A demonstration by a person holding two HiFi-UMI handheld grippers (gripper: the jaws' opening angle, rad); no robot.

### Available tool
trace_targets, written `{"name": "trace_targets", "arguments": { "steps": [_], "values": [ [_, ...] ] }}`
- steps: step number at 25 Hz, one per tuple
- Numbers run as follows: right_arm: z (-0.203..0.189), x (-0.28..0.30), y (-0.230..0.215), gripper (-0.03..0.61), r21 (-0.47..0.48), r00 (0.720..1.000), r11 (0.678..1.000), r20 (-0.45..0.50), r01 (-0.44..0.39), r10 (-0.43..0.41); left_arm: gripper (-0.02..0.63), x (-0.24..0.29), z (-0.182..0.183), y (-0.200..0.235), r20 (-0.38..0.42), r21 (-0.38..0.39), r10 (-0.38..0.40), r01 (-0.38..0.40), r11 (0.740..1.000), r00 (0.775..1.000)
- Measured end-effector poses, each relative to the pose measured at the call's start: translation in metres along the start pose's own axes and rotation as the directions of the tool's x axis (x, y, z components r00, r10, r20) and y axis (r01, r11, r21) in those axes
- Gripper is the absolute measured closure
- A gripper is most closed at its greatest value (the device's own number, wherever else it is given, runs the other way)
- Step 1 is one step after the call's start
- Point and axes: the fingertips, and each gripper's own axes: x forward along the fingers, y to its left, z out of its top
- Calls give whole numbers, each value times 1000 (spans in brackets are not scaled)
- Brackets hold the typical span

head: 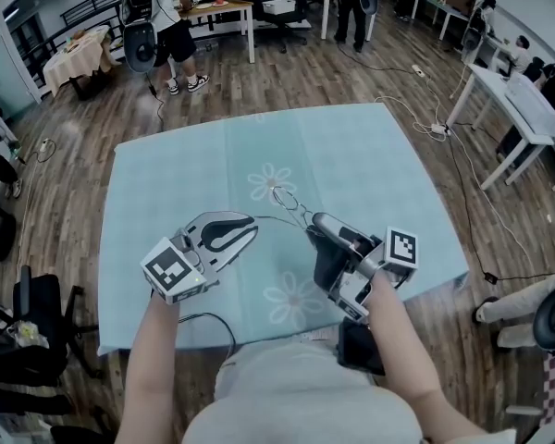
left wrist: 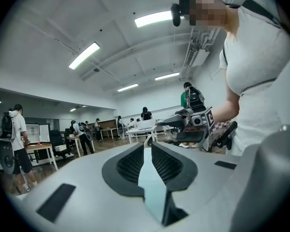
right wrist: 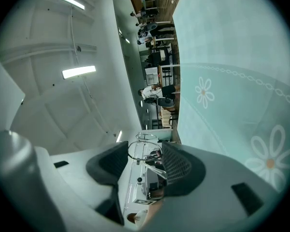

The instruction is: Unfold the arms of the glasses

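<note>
Thin wire-rimmed glasses [head: 285, 200] hang in the air above the light blue flowered tablecloth [head: 370, 155], between the two grippers. My right gripper [head: 313, 222] is shut on the frame. In the right gripper view a round rim [right wrist: 141, 149] spans the space between the dark pads [right wrist: 176, 164]. One thin arm [head: 276, 218] runs leftward to my left gripper [head: 254, 222], whose jaws are nearly together and pinch its end. In the left gripper view that arm [left wrist: 151, 132] rises from the jaw tips [left wrist: 147, 146] toward the right gripper [left wrist: 193, 125].
The table stands on a wooden floor with cables [head: 416, 109] trailing to the right. People [head: 171, 26] and white tables [head: 513, 100] are at the back and right. Chairs [head: 28, 322] crowd the left. A black cable [head: 208, 322] lies near the front edge.
</note>
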Motion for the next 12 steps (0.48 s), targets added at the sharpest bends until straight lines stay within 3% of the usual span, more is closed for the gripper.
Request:
{"name": "trace_targets", "arguments": {
  "steps": [5, 12],
  "values": [
    [-3, 2, 2, 354, -4, 1000, 1000, -12, 0, 0, 494, -2, -8, 5, -35, -19, -6, 6, 1000, 999],
    [-5, 2, 3, 354, 7, 1000, 1000, -22, 4, -4, 495, 7, -12, -1, -51, -38, -47, 45, 998, 998]
  ]
}}
